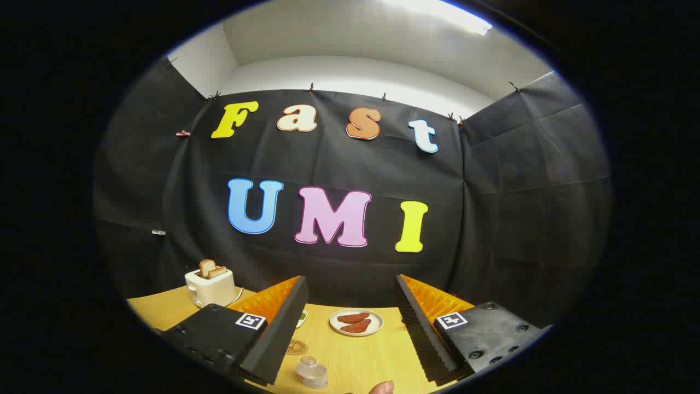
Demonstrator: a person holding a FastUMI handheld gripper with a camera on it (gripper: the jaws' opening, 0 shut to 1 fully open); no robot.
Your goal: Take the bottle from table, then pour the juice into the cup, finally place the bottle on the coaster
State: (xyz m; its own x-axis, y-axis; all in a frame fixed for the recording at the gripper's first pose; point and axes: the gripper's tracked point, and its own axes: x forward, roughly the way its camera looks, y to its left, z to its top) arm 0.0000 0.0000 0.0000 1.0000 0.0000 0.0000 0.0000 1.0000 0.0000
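Pale wood surface point(355, 355) carries, left to right, a toaster point(210, 287) with bread, a round coaster point(296, 347), a clear cup point(311, 372) and a plate point(356, 322) of reddish food. The tool point(350, 323) hangs spread wide, pinching nothing. No bottle can be made out here; tilting down to find it before closing seems wise. The coaster and cup lie low between the fingers.

Black cloth wall point(339, 164) behind a wooden table point(355, 355), ceiling light point(443, 11) overhead
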